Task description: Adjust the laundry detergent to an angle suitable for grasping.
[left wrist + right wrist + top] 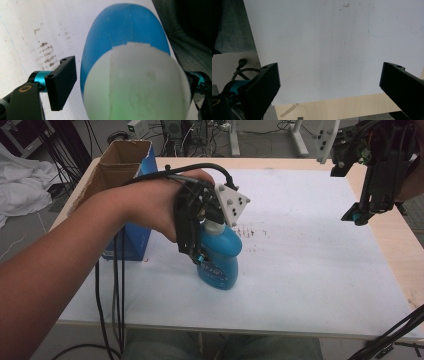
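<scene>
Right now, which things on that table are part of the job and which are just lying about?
In the job:
- blue bottle with white cap, standing on the white table sheet
- left gripper, jaws either side of the bottle's top, a gap at the near pad

Lying about:
- open cardboard box at the table's left edge
- right gripper, open, held above the table's right side
- white cloth on the floor

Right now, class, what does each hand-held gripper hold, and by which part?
Nothing is held. The left hand-held gripper straddles the white cap of the blue bottle, its visible pad apart from it. The right hand-held gripper is open above the table.
</scene>
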The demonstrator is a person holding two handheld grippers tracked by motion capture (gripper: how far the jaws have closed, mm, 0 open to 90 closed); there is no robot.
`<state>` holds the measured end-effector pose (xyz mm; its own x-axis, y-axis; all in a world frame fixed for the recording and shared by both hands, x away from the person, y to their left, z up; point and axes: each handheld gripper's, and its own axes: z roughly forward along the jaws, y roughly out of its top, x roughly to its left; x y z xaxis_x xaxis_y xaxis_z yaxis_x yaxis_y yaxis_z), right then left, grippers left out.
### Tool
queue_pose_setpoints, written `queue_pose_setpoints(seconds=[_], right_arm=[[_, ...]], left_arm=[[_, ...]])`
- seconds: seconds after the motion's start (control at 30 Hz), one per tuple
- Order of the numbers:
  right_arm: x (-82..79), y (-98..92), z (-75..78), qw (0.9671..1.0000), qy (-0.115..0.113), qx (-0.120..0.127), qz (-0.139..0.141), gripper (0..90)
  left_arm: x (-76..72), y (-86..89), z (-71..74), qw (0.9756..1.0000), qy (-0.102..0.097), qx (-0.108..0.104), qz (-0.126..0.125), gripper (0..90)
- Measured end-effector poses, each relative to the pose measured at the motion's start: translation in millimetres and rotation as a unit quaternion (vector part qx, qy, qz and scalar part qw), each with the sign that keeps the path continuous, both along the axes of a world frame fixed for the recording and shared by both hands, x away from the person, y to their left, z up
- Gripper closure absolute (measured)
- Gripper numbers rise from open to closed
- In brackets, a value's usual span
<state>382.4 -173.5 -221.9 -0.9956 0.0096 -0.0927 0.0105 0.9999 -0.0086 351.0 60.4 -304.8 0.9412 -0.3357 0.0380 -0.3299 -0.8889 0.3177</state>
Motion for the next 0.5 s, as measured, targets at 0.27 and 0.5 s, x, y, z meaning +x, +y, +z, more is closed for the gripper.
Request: queue_pose_setpoints(seconds=[0.27,0.5], right_arm=[[0.6,-1.1,0.5,1.0000,0.000,0.002,0.000,2.2],[1.6,0.9,0.7,1.0000,0.000,0.003,0.005,2.2]], left_arm=[[-0.2,1.7,12.1,0.9996,-0.010,0.020,0.019,14.8],[-0.2,5.8,21.5,0.9978,-0.012,0.045,0.048,11.6]])
